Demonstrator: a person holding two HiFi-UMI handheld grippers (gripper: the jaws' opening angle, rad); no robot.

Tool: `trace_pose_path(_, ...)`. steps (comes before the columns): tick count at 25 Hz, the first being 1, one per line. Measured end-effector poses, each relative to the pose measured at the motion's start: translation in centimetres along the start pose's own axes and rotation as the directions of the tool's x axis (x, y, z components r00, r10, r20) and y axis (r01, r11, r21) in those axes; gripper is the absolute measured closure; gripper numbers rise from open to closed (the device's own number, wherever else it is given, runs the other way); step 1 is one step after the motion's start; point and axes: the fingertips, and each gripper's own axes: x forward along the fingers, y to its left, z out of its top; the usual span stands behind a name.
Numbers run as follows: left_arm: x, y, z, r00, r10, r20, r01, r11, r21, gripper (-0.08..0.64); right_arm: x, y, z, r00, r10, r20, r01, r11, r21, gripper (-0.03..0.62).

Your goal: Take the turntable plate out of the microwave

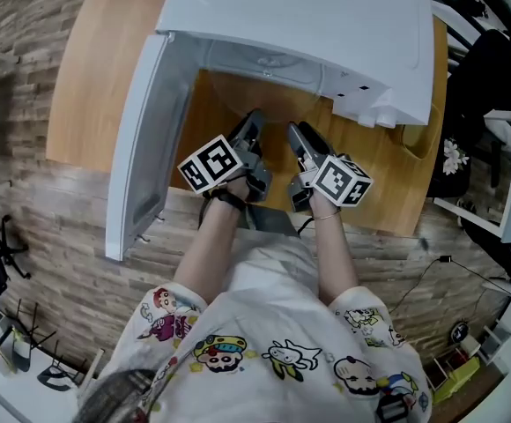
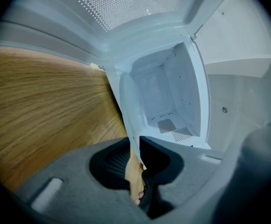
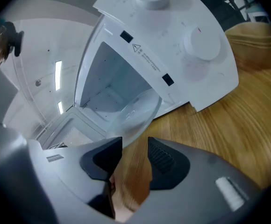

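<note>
Step in hand: draw the plate clear of the cavity.

My left gripper [image 2: 134,143] has its jaws drawn in on the rim of the clear round glass turntable plate [image 3: 135,113]. The pads look to be pinching it, though the glass blurs the contact. The plate is tilted and partly out of the mouth of the white box-shaped microwave [image 1: 308,16], its near edge over the round light-wood table [image 1: 97,69]. My right gripper [image 3: 134,143] stands spread, with only table between its jaws and the rim just ahead of its tips.

Method: bring the right gripper onto the near rim and close gently. Then pull level and slow with both, wide of the open white door [image 1: 145,148]. Glass is slick, so no twisting.

Writing: a triangle warning label [image 3: 147,57] carries fine print, unreadable. The two white round dials [image 3: 202,43] have faint marks, unreadable. No brand seen.
</note>
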Motion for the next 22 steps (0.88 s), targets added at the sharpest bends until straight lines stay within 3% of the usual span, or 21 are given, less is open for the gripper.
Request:
trace_pose_path(8,-0.8,0.1,-0.5,1.0,-0.006,-0.002,0.005,1.0,-0.012,0.5,3.4,0.3,0.5,0.996,0.078,0.046,-0.085,0.978,0.192,0.417)
trace_pose_path(18,-0.8,0.2,-0.5,1.0,-0.011,-0.002,0.011,1.0,-0.02,0.5,5.8,-0.3,1.7,0.989,0.09,0.115,-0.12,0.949,0.292,0.434)
trace_pose_path(22,-0.8,0.2,-0.5,1.0,-0.014,-0.005,0.014,1.0,-0.022,0.5,6.2,-0.7,2.7,0.982,0.095,0.163,-0.149,0.921,0.36,0.479)
